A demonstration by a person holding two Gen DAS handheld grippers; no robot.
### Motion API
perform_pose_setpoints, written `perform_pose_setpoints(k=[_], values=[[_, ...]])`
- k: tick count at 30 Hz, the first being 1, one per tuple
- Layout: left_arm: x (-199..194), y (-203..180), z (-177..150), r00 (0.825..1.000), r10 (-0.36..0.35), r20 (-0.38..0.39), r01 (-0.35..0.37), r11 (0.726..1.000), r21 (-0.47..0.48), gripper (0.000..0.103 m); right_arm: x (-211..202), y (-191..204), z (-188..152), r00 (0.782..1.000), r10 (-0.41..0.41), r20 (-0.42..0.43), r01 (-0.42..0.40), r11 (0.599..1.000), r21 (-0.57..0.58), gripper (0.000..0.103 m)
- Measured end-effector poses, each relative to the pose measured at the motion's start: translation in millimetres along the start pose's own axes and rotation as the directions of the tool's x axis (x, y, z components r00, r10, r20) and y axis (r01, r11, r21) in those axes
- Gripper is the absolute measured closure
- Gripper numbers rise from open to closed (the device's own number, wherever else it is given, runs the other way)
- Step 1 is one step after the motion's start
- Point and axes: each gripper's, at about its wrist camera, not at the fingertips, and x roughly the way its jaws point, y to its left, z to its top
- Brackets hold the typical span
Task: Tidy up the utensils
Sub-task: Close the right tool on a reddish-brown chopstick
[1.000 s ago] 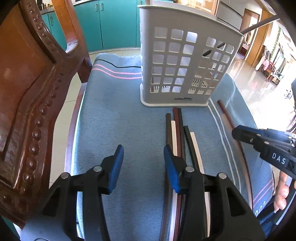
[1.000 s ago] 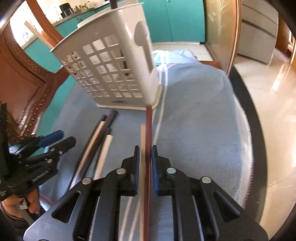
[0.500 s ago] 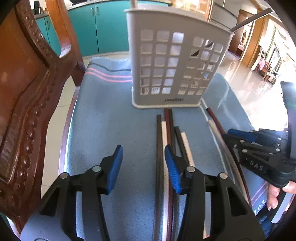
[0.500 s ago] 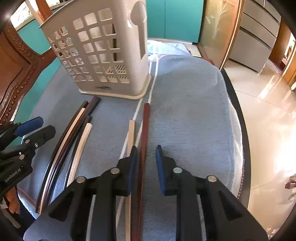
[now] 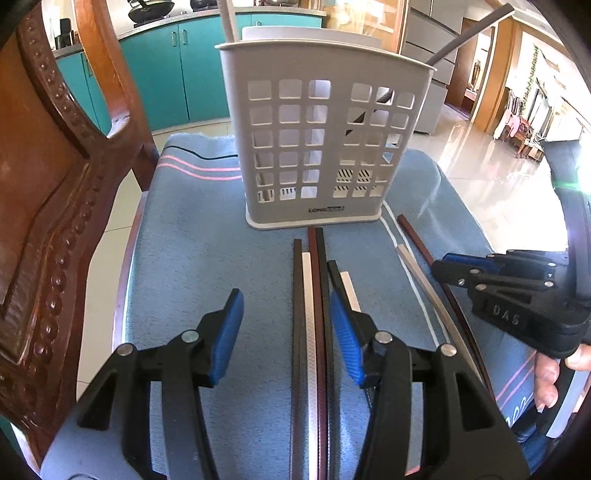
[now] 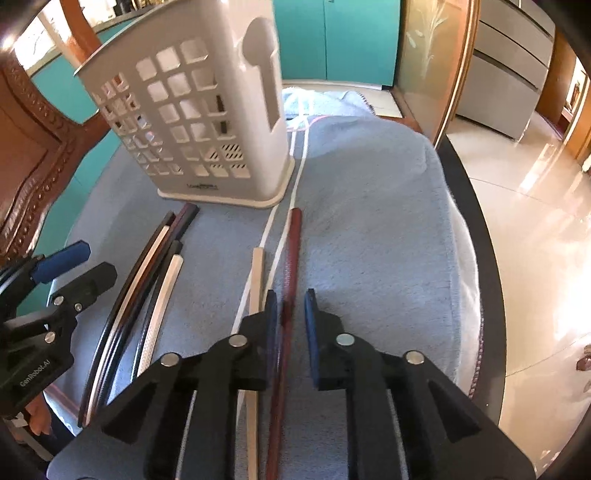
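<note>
Your right gripper [image 6: 288,317] sits low in the middle of the right wrist view, its jaws a little apart with the dark red chopstick [image 6: 290,258] lying between them; the pads do not look pressed on it. That stick runs lengthwise up the frame, its far tip pointing at the near corner of the white basket [image 6: 207,110], which stands upright in the upper left. Just left of it, and almost parallel, lies a pale chopstick [image 6: 256,280], its far end stopping short of the red one's.

Your left gripper [image 5: 286,332] is spread wide in the lower middle of the left wrist view. Between its fingers lies a bundle of chopsticks [image 5: 310,295], dark and pale ones side by side, long axes straight up the frame with their far ends near the basket's [image 5: 325,147] base. The right finger [image 5: 343,332] overlaps the bundle's right edge; whether it touches, you cannot tell.

Everything rests on a blue towel [image 5: 207,251]. Inside the basket, a grey stick [image 5: 472,31] leans toward the upper right. A carved wooden chair [image 5: 48,184] fills the left edge.
</note>
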Motion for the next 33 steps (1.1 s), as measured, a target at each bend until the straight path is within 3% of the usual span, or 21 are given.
perform_pose_setpoints(k=[5,7,16,18,20,23,26,29,33], values=[[-2.4,-2.1,-2.1,1.000,0.002,0.002,-0.002,1.000,0.006,0.052,4.3,6.7,-3.9,1.000,-0.005,-0.005,0.005,1.000,-0.022,0.086],[-3.4,-3.2,-3.2,1.000,0.003,0.000,-0.003,1.000,0.008,0.052,3.7,8.3,-4.6,1.000,0.017,-0.003,-0.017,1.000,-0.018,0.095],[-0.1,2.0,-2.3,1.000,0.012,-0.008,-0.012,1.000,-0.003,0.051,-14.0,-3.7,0.2,0.999,-0.009,0.038,0.008,1.000,0.029,0.097],[-2.3,2.5,-1.9,0.999,0.040,0.003,-0.040,0.999,-0.005,0.051,-12.9,-8.1,-1.1,1.000,-0.009,0.028,0.008,0.999,0.047,0.097],[-14.7,-0.9,-0.9,0.989,0.126,0.079,-0.127,0.992,0.011,0.051,-11.5,-8.1,-2.4,1.000,-0.003,0.017,0.002,0.999,0.045,0.097],[-40.0,-10.4,-0.2,0.950,0.227,0.214,-0.239,0.970,0.034,0.050,-11.1,-3.7,-3.7,1.000,-0.005,0.014,0.004,1.000,0.019,0.097],[-50.8,-11.7,-0.5,0.949,0.211,0.235,-0.222,0.975,0.022,0.048,-8.1,-1.8,-2.6,1.000,0.000,0.012,-0.001,1.000,0.011,0.096],[-48.9,-12.1,-2.5,0.953,0.207,0.222,-0.219,0.975,0.028,0.048,-7.3,-0.5,-3.7,1.000,-0.003,0.016,0.002,1.000,0.007,0.090],[-46.9,-12.0,-5.7,0.955,0.210,0.208,-0.221,0.975,0.031,0.048,-7.6,4.2,-3.3,1.000,-0.003,0.026,0.003,1.000,-0.004,0.070]])
